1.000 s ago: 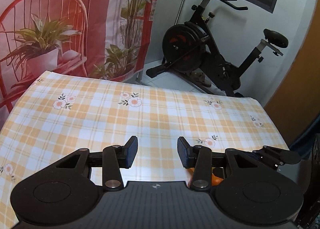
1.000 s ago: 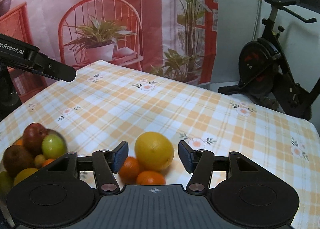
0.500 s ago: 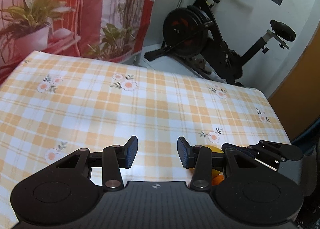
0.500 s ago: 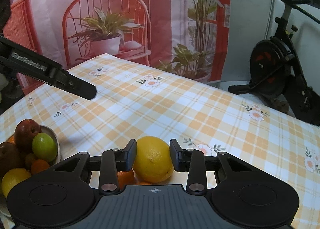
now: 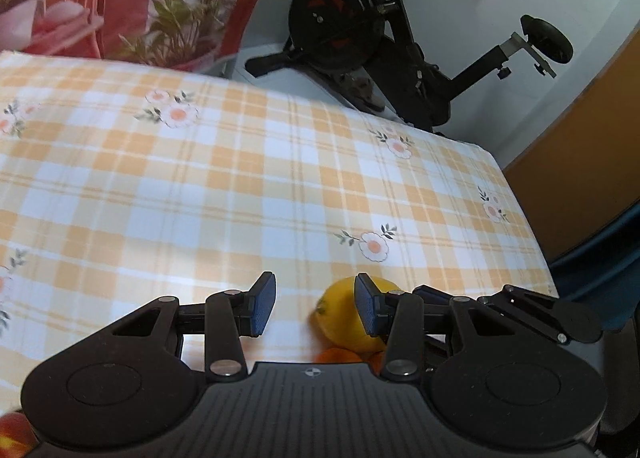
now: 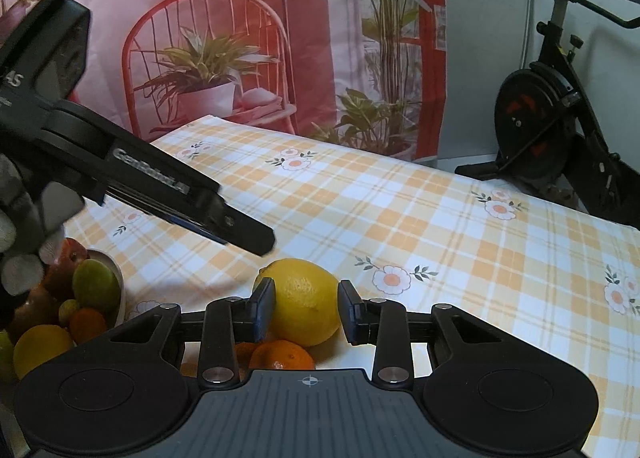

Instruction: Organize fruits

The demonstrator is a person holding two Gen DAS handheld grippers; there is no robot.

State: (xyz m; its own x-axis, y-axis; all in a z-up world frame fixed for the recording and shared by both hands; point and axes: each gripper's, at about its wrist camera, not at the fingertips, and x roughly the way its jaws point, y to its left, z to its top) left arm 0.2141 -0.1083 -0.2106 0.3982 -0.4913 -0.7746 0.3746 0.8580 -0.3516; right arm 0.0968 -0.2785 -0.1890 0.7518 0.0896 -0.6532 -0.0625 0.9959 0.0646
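A yellow lemon (image 6: pixel 304 300) lies on the checked tablecloth, and my right gripper (image 6: pixel 306 310) is shut on it, one pad on each side. Two small oranges (image 6: pixel 282 356) lie just in front of the lemon, partly under the gripper body. At the left stands a bowl (image 6: pixel 119 282) of mixed fruit, with a green fruit (image 6: pixel 96 286) and a red apple (image 6: pixel 70 258) on top. My left gripper (image 5: pixel 314 310) is open with nothing between its blue pads. It hangs just left of the lemon (image 5: pixel 340 322), and its tip (image 6: pixel 252 236) slants in above the fruit.
A gloved hand (image 6: pixel 24 238) holds the left gripper above the bowl. Behind the table are a red plant-print backdrop (image 6: pixel 248 37) and an exercise bike (image 5: pixel 360 37). The table's right edge (image 5: pixel 528 217) drops off beside an orange panel (image 5: pixel 580 161).
My right gripper's fingers have closed from wide apart onto the lemon. My left gripper has come down and tilted toward the table, bringing the lemon and the right gripper's fingers into its view.
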